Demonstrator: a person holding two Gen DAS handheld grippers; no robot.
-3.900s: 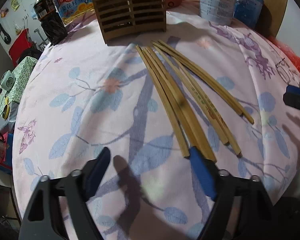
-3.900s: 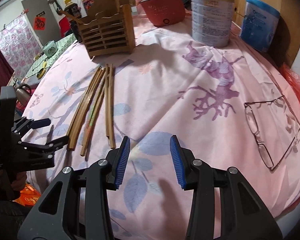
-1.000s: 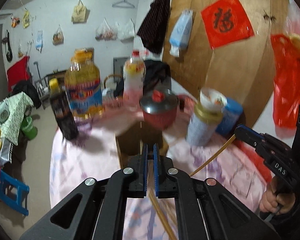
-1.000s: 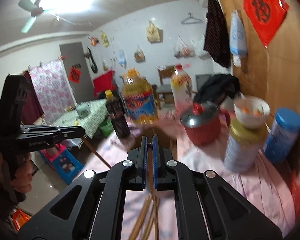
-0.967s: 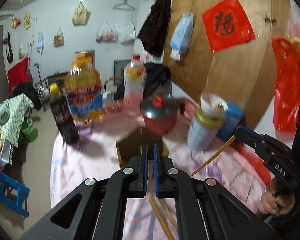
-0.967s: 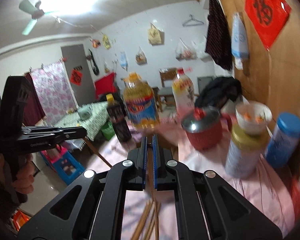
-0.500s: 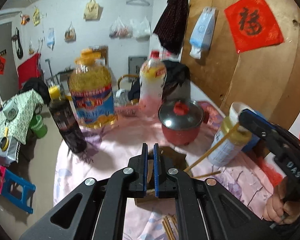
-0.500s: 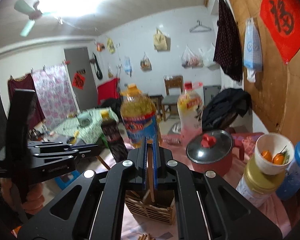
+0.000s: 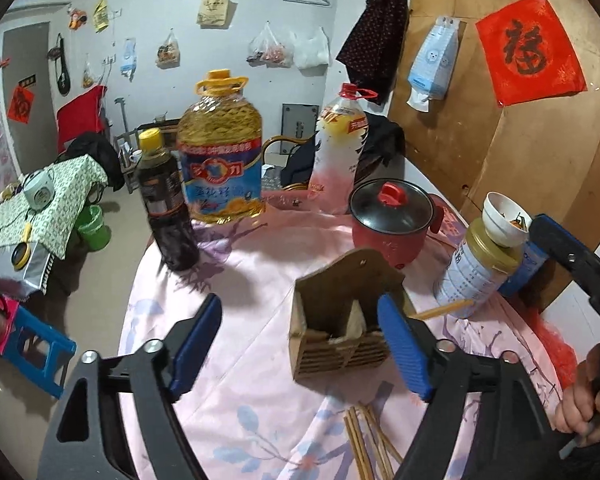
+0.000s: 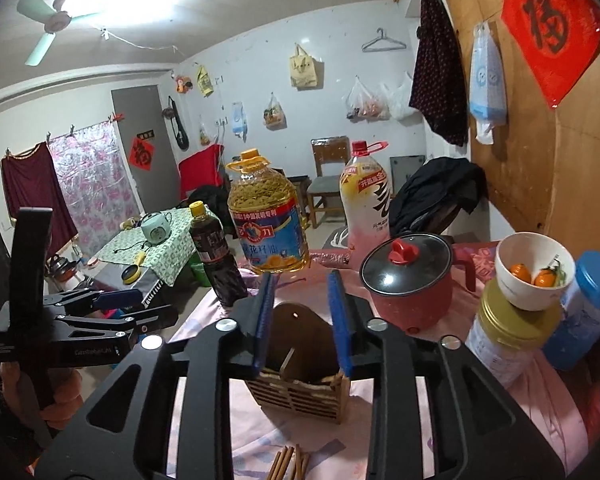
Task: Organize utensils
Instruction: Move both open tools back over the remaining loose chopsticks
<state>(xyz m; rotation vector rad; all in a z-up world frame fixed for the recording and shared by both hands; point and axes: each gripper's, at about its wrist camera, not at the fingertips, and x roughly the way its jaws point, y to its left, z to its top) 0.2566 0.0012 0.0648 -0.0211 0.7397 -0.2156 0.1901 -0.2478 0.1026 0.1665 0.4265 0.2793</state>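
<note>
A slatted wooden utensil holder (image 9: 340, 344) (image 10: 300, 394) stands on the pink flowered tablecloth (image 9: 240, 280). My left gripper (image 9: 300, 346) hovers over it, its jaws opening wide, with no chopstick between the pads. My right gripper (image 10: 301, 320) is just above the holder with its jaws opening too, and nothing is pinched in them. One chopstick (image 9: 440, 311) leans out of the holder's right side with its end free. Another stick (image 10: 287, 360) leans inside the holder. Several loose chopsticks (image 9: 368, 444) (image 10: 288, 460) lie on the cloth in front of it.
Behind the holder stand a dark sauce bottle (image 9: 166, 208), a big oil bottle (image 9: 220, 160), a drinks bottle (image 9: 338, 160) and a red lidded pot (image 9: 392, 220). To the right are a tin (image 9: 476, 272) topped by a white bowl (image 9: 504, 220) and a blue canister (image 10: 588, 312).
Both grippers were shut on a chopstick each; now both have opened and the sticks have left the jaws. Both views have dropped closer to the holder.
</note>
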